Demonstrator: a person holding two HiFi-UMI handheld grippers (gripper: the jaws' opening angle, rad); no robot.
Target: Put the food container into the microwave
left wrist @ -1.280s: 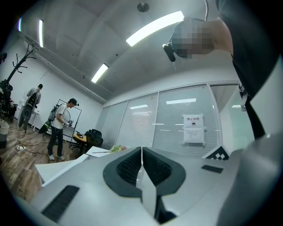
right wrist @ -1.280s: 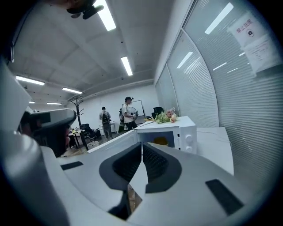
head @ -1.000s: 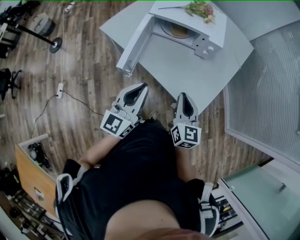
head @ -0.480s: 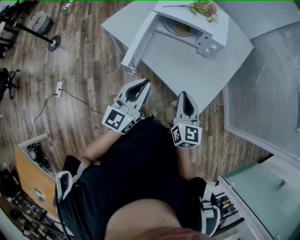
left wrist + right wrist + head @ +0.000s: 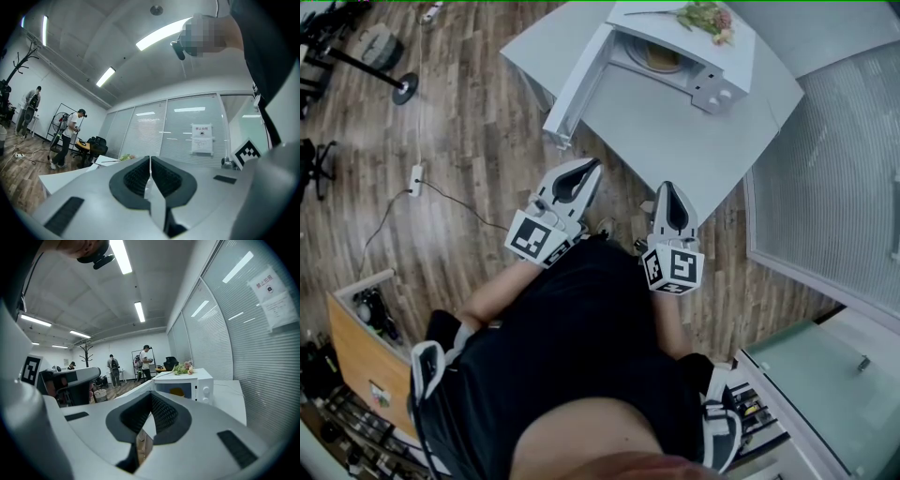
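white table [image 5: 675,131] just ahead of right gripper [image 5: 668,189] | flowers [image 5: 703,17] well ahead of it | power strip [image 5: 417,178] and cable [image 5: 459,202] on wood floor [image 5: 487,122], left of left gripper [image 5: 589,169] | wooden crate [image 5: 352,342] behind-left | blinds [image 5: 834,169] to right gripper's right
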